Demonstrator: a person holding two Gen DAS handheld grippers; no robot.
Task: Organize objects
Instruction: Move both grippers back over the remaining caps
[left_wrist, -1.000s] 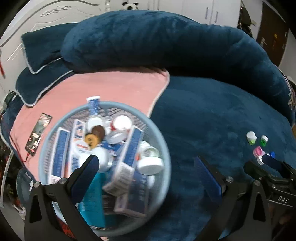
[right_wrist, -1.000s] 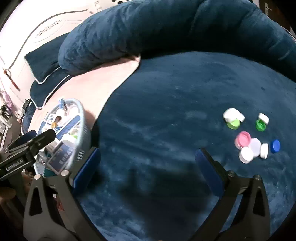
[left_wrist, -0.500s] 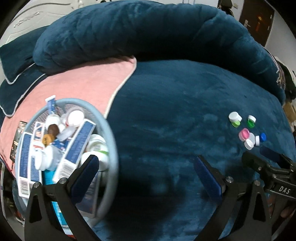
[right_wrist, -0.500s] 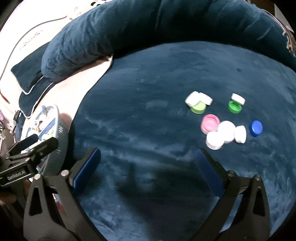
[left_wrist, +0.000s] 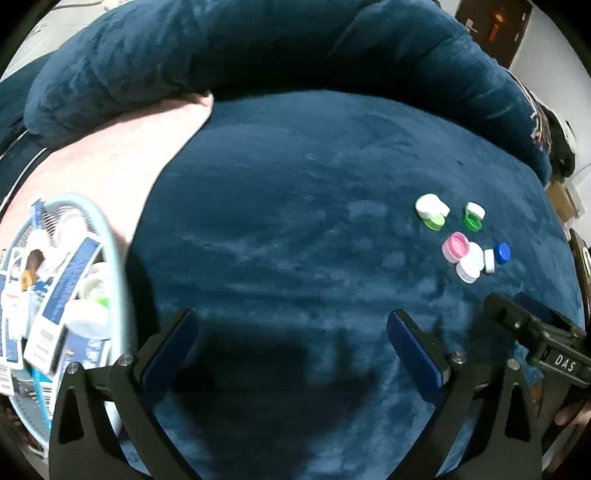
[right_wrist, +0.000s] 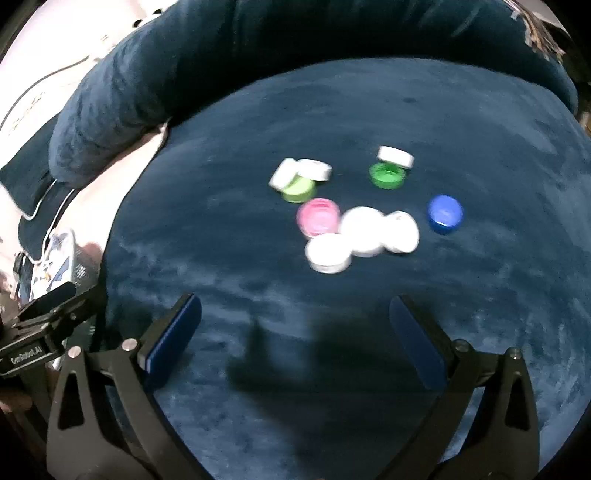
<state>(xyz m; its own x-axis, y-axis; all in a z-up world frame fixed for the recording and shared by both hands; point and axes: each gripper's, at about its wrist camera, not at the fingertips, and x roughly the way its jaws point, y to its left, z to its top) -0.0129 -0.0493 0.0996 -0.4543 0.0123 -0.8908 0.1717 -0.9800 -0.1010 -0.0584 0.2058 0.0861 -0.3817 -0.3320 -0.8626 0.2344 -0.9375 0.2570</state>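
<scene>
Several loose bottle caps lie in a cluster on the dark blue plush bed: a pink cap (right_wrist: 317, 217), white caps (right_wrist: 364, 230), a blue cap (right_wrist: 445, 214), a dark green cap (right_wrist: 386, 175) and a light green cap (right_wrist: 298, 189). The left wrist view shows the same cluster (left_wrist: 461, 240) far to the right. My right gripper (right_wrist: 295, 332) is open and empty, just short of the caps. My left gripper (left_wrist: 291, 339) is also open and empty over bare blanket. A pale blue mesh basket (left_wrist: 114, 258) full of boxes and bottles sits at the left.
A big blue rolled duvet (left_wrist: 258, 48) runs along the back. A pink cloth (left_wrist: 110, 147) lies under the basket. The right gripper's tip (left_wrist: 532, 332) shows in the left wrist view, and the left gripper's tip (right_wrist: 48, 314) in the right one.
Both grippers have swung right, away from the basket and toward the caps. The caps now sit nearer and more central in the right wrist view. Both stay open.
</scene>
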